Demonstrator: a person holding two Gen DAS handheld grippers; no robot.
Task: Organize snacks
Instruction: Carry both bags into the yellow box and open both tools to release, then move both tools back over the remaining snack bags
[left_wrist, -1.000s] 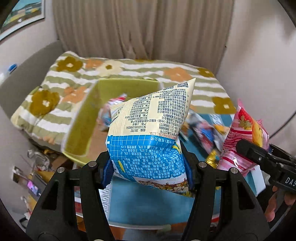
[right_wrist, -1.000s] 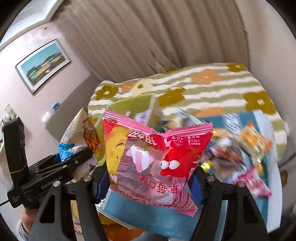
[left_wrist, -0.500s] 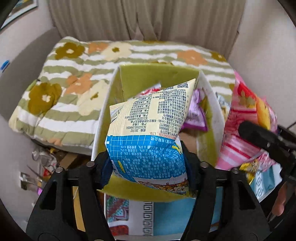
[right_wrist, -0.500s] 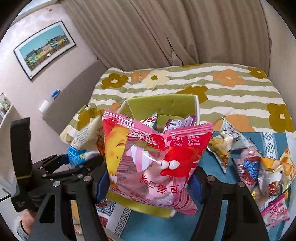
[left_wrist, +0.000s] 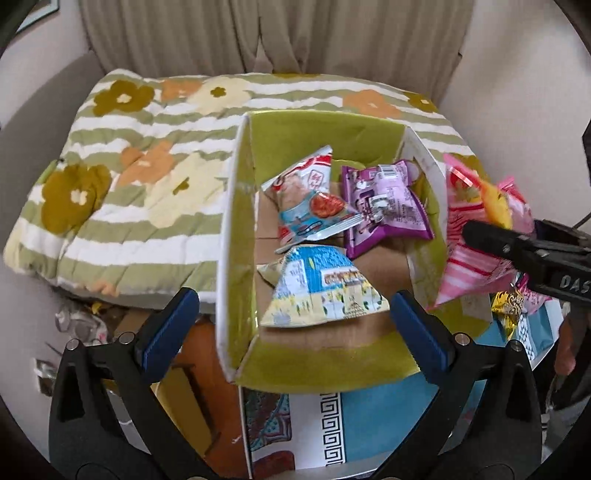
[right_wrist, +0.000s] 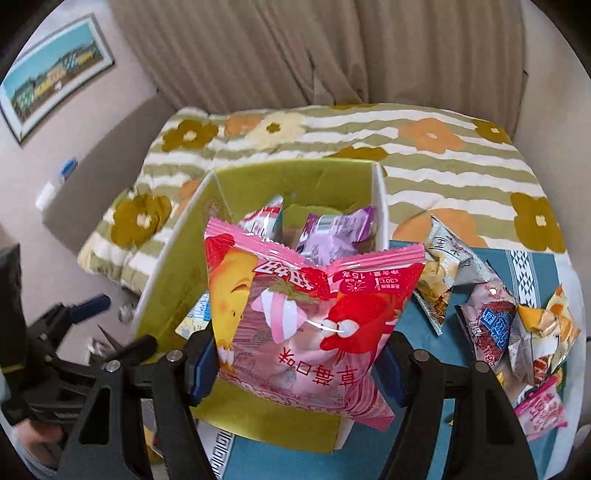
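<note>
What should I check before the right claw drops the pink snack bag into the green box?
1. Right claw gripping pink snack bag: ok.
2. Bag above the green box opening: ok, though near the front wall.
3. Left claw open and empty: ok; blue snack bag lies in the box.
4. Left claw out of the drop path: cannot tell; it sits at the box's front-left corner.
5. Room in the box: ok; bare cardboard floor shows beside the purple snack bag.
6. Loose snacks waiting on the table: ok.
</note>
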